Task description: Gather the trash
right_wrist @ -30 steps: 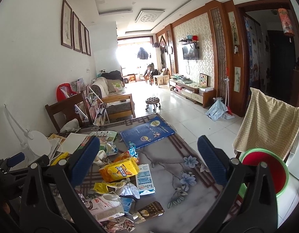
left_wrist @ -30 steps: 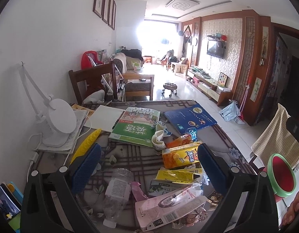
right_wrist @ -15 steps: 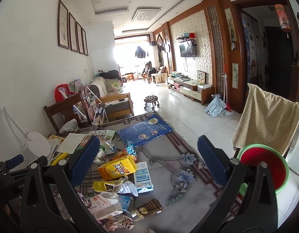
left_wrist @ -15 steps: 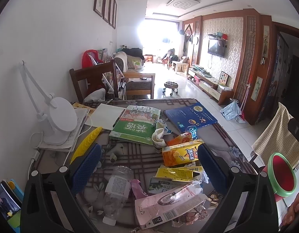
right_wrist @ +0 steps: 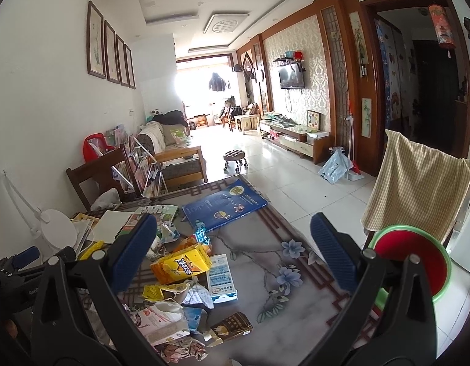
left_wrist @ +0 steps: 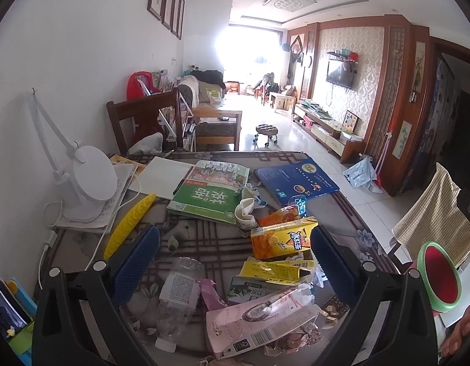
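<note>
Trash lies heaped on the patterned table (left_wrist: 204, 238): a yellow drink carton (left_wrist: 280, 241), a flattened yellow wrapper (left_wrist: 274, 270), a pink carton (left_wrist: 253, 323), a clear crushed plastic bottle (left_wrist: 177, 292) and a crumpled paper cup (left_wrist: 245, 213). My left gripper (left_wrist: 235, 262) is open above the heap, holding nothing. In the right wrist view my right gripper (right_wrist: 235, 256) is open and empty over the table (right_wrist: 280, 274), with the yellow carton (right_wrist: 181, 263), a white-blue box (right_wrist: 220, 277) and a brown wrapper (right_wrist: 231, 326) below. A red basin with a green rim (right_wrist: 417, 262) sits off the table's right edge.
A white desk lamp (left_wrist: 88, 183), a yellow corn-shaped object (left_wrist: 129, 221), a green textbook (left_wrist: 210, 192), a white sheet (left_wrist: 164, 177) and a blue book (left_wrist: 295, 180) sit farther back. A wooden chair (left_wrist: 143, 122) stands behind. A chair draped with a checked cloth (right_wrist: 417, 183) stands right.
Both grippers have drifted slightly; the right wrist view has risen and tilted a little. Both stay open. Nothing on the table has moved.
</note>
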Tool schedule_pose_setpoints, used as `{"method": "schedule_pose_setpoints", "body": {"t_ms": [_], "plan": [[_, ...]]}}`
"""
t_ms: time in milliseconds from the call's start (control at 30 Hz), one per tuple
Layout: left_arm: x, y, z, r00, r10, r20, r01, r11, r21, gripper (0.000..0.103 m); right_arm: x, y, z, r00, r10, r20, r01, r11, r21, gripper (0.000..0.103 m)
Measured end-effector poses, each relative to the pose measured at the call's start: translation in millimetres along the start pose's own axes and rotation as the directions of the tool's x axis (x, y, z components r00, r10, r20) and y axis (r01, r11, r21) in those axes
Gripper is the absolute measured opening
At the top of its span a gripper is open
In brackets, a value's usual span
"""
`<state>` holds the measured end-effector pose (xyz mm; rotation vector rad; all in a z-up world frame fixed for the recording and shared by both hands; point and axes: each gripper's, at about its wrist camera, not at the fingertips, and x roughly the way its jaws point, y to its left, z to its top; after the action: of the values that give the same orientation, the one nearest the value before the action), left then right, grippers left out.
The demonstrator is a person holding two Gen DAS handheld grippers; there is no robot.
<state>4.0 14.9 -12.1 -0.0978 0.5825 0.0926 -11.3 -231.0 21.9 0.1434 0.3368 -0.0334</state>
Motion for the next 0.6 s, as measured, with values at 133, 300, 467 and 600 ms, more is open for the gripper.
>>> {"method": "schedule_pose_setpoints", "body": {"t_ms": [133,300,467,600], "plan": [[1,2,4,1.0,0.014,-0.006,-0.014,1.0,-0.002,0.095,0,1,0,1.0,-0.002,0.007,0.002,1.0,-0.005,0.099],[1,6,9,1.0,0.015,0.002,-0.015,1.0,-0.009,0.095,3,5,1,1.0,-0.003,0.005,0.003,1.0,-0.003,0.1],[3,9,11,1.0,0.015,-0.005,-0.015,1.0,-0.01,0.095,8,10,0,1.0,0.006,-0.011,-0.006,1.0,-0.009,0.099],[5,8,11,1.0,0.008,-0.01,-0.008,1.0,-0.011,0.095,10,12,-1,1.0,0.008,-0.019,-0.009,1.0,-0.024,0.099]]}}
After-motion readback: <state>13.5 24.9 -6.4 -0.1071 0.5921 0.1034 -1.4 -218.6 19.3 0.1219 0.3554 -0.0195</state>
